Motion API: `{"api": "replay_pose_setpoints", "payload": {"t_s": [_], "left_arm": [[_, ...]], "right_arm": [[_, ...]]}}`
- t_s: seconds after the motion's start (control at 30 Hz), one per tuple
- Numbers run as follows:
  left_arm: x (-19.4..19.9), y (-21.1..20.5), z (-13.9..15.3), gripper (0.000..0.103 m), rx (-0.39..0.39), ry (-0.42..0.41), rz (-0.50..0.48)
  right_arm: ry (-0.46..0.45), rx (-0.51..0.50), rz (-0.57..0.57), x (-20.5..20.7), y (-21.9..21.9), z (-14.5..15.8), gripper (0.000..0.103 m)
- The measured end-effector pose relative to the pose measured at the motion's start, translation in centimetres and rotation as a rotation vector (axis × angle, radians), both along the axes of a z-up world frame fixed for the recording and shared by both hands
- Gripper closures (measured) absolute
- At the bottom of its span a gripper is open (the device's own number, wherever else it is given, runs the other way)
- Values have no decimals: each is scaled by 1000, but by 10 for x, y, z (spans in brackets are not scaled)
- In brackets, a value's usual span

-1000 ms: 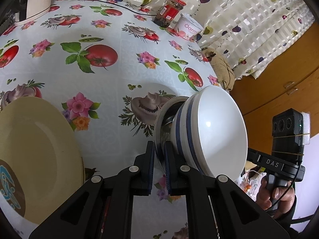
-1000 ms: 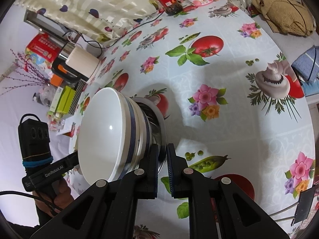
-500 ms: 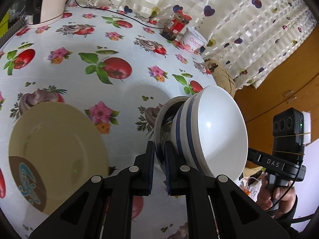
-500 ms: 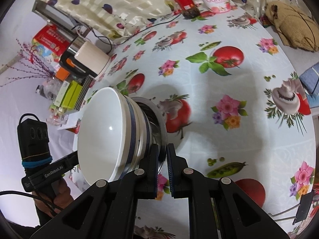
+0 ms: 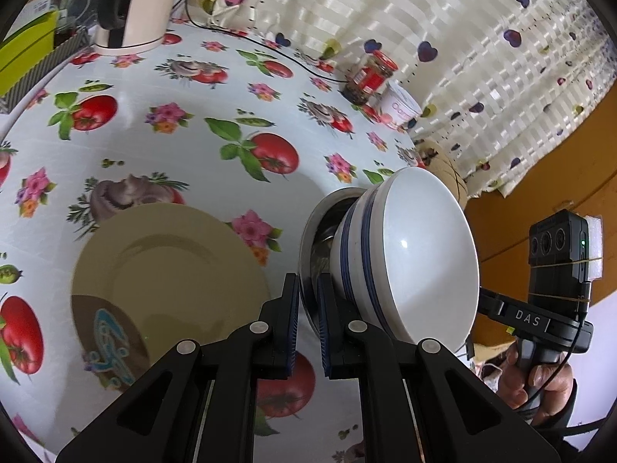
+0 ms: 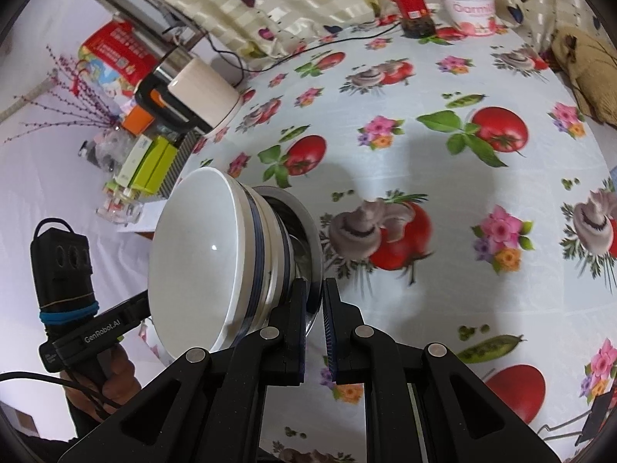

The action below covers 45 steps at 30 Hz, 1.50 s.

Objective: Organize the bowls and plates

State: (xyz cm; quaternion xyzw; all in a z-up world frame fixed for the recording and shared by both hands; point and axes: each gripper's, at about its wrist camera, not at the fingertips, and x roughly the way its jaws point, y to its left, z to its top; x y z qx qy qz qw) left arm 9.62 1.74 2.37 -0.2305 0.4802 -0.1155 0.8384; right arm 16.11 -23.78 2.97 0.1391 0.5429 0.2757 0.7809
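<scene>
The stacked bowls (image 5: 405, 254) have travelled over toward the yellow plate (image 5: 166, 270), both left tongs (image 5: 307, 324) and right tongs (image 6: 315, 328) clenched on the steel bowl's rim (image 6: 314, 247), probably headed for stacking there.

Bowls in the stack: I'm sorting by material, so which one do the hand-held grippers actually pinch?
The metal bowl at the bottom; both grippers clamp its thin shiny rim. The white blue-striped bowls nest inside it, unpinched.

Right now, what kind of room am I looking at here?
Most likely a home dining or kitchen corner: a table under a vegetable-print oilcloth, a sauce jar and yogurt tub by a heart-patterned curtain, and an electric kettle.
</scene>
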Motion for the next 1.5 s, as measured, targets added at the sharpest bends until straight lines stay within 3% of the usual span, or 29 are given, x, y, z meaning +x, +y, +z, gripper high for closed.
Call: {"api": "replay_pose_setpoints", "payload": {"t_s": [1.07,1.5], "left_arm": [[-39,98,-18,96,-7,35,222],[-41,113,-29,96,-14,63,255]], "right_arm": [[58,-48,224,4,117,-22,93],[73,-67,263,9,141,-29,92]]}}
